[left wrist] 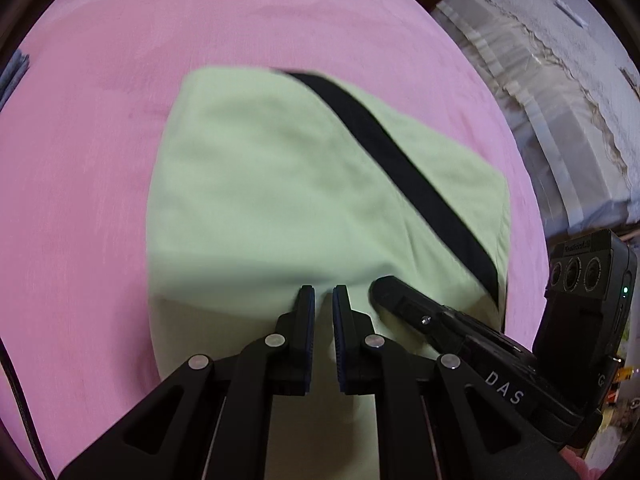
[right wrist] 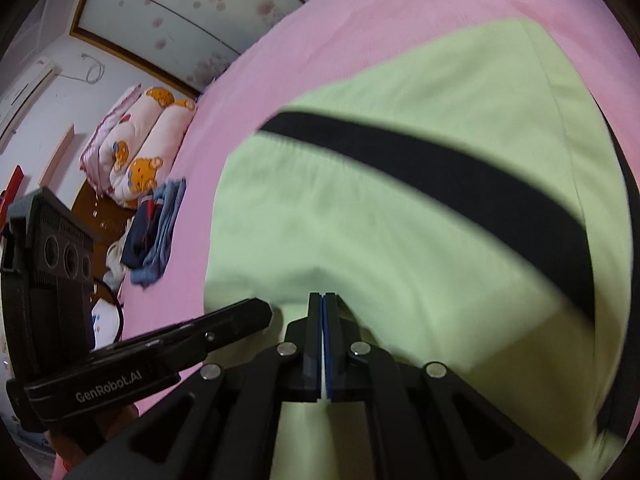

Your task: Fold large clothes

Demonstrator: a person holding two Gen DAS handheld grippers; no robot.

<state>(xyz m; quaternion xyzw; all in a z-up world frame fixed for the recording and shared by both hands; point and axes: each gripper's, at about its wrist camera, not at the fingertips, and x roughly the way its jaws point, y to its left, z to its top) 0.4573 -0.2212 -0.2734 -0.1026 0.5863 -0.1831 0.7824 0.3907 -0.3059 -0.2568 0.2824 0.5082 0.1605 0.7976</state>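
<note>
Green garment [left wrist: 280, 184], black stripe [left wrist: 400, 168] running diagonally across the pink bed [left wrist: 80, 200], pinched in both grippers' fingers.

From my feed it's a bedroom: big pink bedspread [left wrist: 100, 200], white wall with an air conditioner [right wrist: 24, 92] far left, bear-print quilts [right wrist: 136, 148] rolled by the flowery sliding panels [right wrist: 192, 12], lace-covered furniture [left wrist: 560, 92] off right. Dim indoor light.

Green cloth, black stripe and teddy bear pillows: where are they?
green cloth [left wrist: 248, 184], left wrist view, its flat middle.
black stripe [left wrist: 396, 164], left wrist view, mid-stripe.
teddy bear pillows [right wrist: 140, 140], right wrist view, front pillow's side.
</note>
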